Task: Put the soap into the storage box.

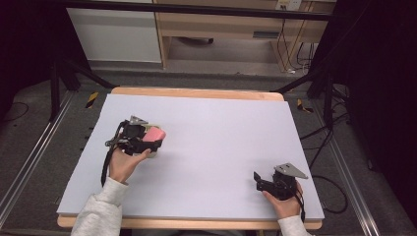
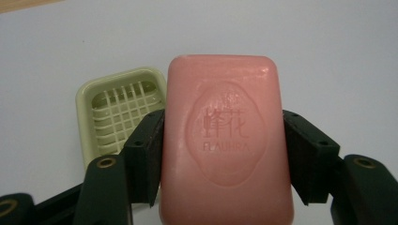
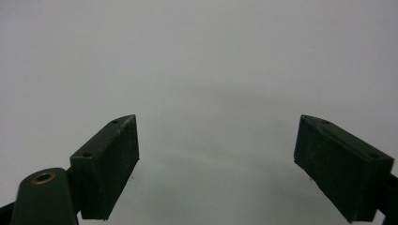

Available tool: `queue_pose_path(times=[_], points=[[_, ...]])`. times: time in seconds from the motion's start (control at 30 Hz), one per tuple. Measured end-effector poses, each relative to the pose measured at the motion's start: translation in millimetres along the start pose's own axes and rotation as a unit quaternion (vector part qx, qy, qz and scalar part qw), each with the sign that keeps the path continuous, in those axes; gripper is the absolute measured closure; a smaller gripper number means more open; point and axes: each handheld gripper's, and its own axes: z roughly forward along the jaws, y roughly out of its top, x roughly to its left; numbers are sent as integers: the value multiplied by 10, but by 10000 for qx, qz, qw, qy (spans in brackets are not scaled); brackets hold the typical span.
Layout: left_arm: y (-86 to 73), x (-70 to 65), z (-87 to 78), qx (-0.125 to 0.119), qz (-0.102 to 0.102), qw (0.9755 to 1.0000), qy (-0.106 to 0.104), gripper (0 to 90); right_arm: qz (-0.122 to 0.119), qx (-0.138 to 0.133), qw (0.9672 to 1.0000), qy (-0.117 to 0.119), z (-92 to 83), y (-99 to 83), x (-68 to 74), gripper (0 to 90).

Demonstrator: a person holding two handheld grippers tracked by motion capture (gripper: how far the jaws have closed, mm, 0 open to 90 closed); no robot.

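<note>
Pink soap bar clamped between the left gripper pads, carried above the green soap dish ahead-left, seemingly for placement; right gripper wide open, empty.

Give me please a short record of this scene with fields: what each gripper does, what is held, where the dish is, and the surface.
left gripper: shut on the pink rectangular soap bar, jaws pressing its two long sides
soap marking: oval stamp with characters, facing the left gripper view
right gripper: open, nothing between the jaws, above bare table
pale green plastic soap dish: empty, grid bottom, on the table beyond the soap
soap and dish: whether they touch cannot be told
white table surface: flat, wooden edge showing
</note>
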Motion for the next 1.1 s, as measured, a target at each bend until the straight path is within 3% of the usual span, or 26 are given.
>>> queue_pose_path(times=[0.53,1.1], points=[[-27,203,95,-32,-247,9994,245,373,-4,5,10000,13,1,0,-1,149],[-81,382,254,-16,-464,9985,287,373,-35,16,10000,9,6,0,-3,150]])
